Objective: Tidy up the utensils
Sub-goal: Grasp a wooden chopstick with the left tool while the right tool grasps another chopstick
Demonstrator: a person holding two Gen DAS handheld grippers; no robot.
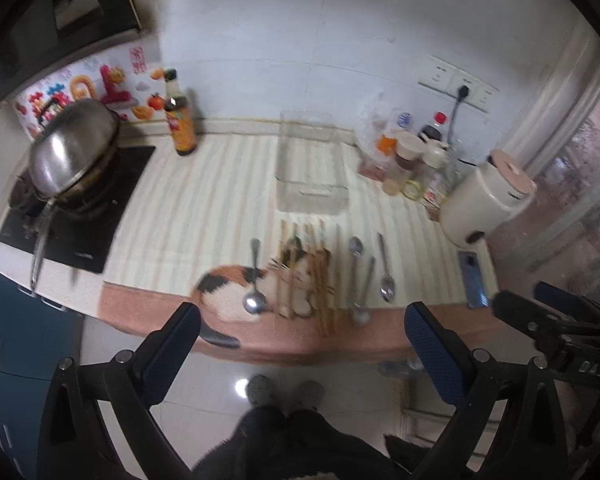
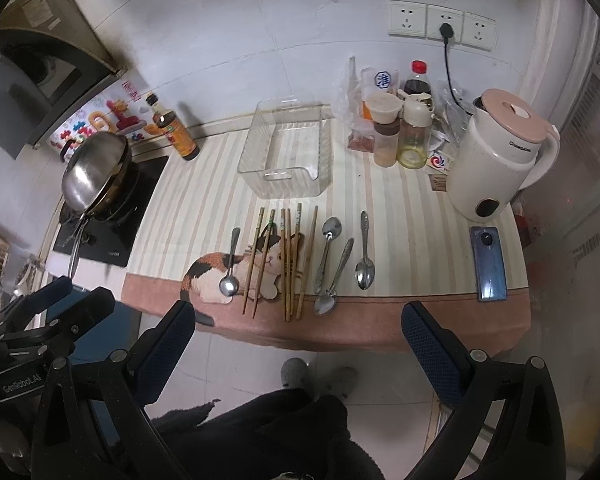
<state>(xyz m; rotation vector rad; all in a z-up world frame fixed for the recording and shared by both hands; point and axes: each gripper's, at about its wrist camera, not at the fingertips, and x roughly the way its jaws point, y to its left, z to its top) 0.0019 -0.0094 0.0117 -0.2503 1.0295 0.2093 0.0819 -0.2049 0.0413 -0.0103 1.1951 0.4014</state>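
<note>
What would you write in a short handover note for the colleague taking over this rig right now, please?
Left gripper: open, empty, held back from the counter edge.
Right gripper: open, empty, likewise short of the counter.
Utensils all lie loose on the striped mat: one spoon left of the chopsticks, which lie in a row over the cat picture, and three spoons to their right.
The clear plastic bin stands just behind them, with nothing visible inside.
Done: nothing sorted yet.
Left: pick up the chopsticks and all four spoons; the bin looks like the likely destination. Mind the phone at the mat's right edge.
</note>
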